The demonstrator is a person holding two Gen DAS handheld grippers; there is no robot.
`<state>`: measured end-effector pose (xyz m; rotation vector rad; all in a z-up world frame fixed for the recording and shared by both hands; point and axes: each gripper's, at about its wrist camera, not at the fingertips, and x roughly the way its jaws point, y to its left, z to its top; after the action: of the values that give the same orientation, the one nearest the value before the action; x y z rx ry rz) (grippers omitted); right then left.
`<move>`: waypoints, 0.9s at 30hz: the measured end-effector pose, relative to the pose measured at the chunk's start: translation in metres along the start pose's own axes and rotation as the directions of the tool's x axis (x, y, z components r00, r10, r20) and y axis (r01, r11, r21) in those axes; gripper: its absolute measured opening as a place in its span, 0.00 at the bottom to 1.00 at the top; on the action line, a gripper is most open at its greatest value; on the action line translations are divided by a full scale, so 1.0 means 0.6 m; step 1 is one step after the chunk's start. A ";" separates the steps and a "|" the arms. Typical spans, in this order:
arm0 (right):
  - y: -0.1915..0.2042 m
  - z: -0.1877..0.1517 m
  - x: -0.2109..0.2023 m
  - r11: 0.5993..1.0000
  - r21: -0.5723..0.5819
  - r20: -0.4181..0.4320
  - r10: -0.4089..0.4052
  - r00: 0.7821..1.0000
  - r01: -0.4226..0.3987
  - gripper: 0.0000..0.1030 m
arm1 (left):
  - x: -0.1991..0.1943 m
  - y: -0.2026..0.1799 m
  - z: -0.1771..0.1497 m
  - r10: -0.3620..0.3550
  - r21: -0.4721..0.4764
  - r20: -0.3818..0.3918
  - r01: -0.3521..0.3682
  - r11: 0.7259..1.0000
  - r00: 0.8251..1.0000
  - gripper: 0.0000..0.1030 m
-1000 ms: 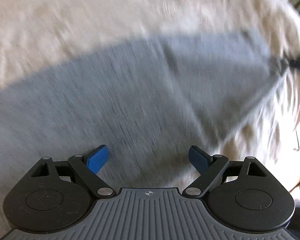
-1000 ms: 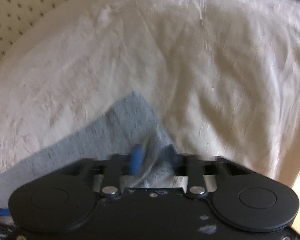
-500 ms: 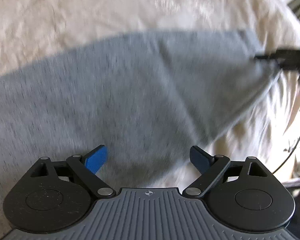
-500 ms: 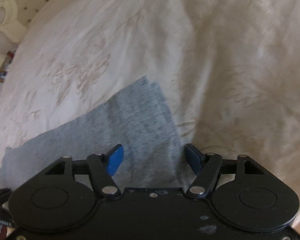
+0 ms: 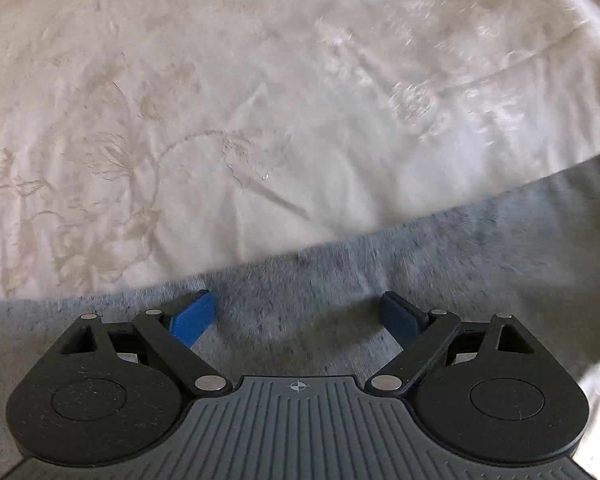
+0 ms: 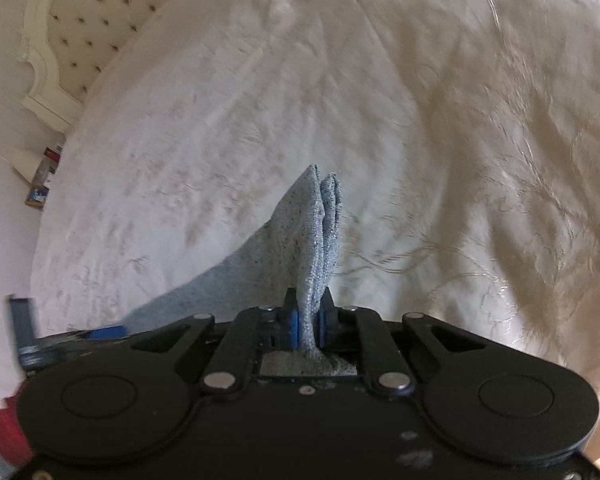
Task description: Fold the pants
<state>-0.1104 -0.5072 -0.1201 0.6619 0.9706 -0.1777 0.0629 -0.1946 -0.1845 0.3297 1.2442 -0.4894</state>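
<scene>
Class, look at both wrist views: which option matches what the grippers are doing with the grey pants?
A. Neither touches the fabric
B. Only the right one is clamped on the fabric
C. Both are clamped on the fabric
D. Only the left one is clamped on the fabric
B: the right gripper pinches a bunched corner of the pants, while the left gripper is spread open above flat fabric.

free: bare bedspread (image 5: 260, 120) from 9 to 2 o'clock ahead of left tool (image 5: 296, 316) | jaws apart, nothing between | obstacle: grey pants (image 5: 440, 260) underfoot 3–6 | right tool (image 6: 308, 326) blocked at 12 by pinched pants fold (image 6: 320, 232) | headboard (image 6: 80, 20) at 10, well apart
</scene>
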 end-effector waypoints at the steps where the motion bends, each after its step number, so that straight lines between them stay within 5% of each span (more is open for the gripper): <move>1: 0.006 -0.001 -0.005 1.000 0.003 0.006 0.003 1.000 -0.003 0.10 | 0.013 -0.006 0.007 0.004 0.018 -0.020 -0.004 1.000 1.000 0.93; 5: 0.038 0.001 -0.027 1.000 -0.005 0.022 0.005 1.000 -0.005 0.10 | 0.007 -0.009 0.017 -0.007 0.055 -0.004 0.008 0.998 1.000 0.95; 9: 0.085 0.003 -0.045 1.000 -0.026 0.036 0.010 0.999 -0.009 0.10 | -0.051 0.005 -0.010 0.013 0.043 0.093 -0.017 0.999 0.996 0.94; 12: 0.135 0.002 -0.061 0.998 -0.060 0.053 0.014 0.998 -0.011 0.10 | -0.074 0.000 -0.044 -0.045 0.076 0.127 0.035 0.997 0.991 0.94; 14: 0.172 -0.003 -0.068 0.996 -0.083 0.058 0.025 0.998 -0.020 0.10 | -0.076 -0.004 -0.071 -0.092 0.145 0.101 0.077 0.986 0.991 0.94; 17: 0.246 -0.012 -0.068 0.991 -0.127 0.057 0.059 0.997 -0.051 0.10 | -0.035 -0.009 -0.099 -0.163 0.219 -0.051 0.171 0.961 0.985 0.94; 18: 0.272 -0.017 -0.067 0.987 -0.146 0.052 0.071 0.996 -0.063 0.10 | -0.038 -0.004 -0.107 -0.157 0.229 -0.026 0.159 0.960 0.987 0.94; 22: 0.387 -0.052 -0.049 0.966 -0.231 0.016 0.125 0.992 -0.118 0.10 | -0.082 0.076 -0.124 -0.204 0.067 0.061 0.200 0.977 0.977 0.94; 27: 0.510 -0.125 0.026 0.942 -0.273 -0.085 0.180 0.980 -0.196 0.10 | -0.137 0.224 -0.162 -0.129 -0.154 0.138 0.150 0.977 0.982 0.94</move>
<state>-0.0247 -0.2184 -0.0272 0.4962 0.9604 0.1480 0.0342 -0.0177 -0.1380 0.0698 1.1797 -0.5169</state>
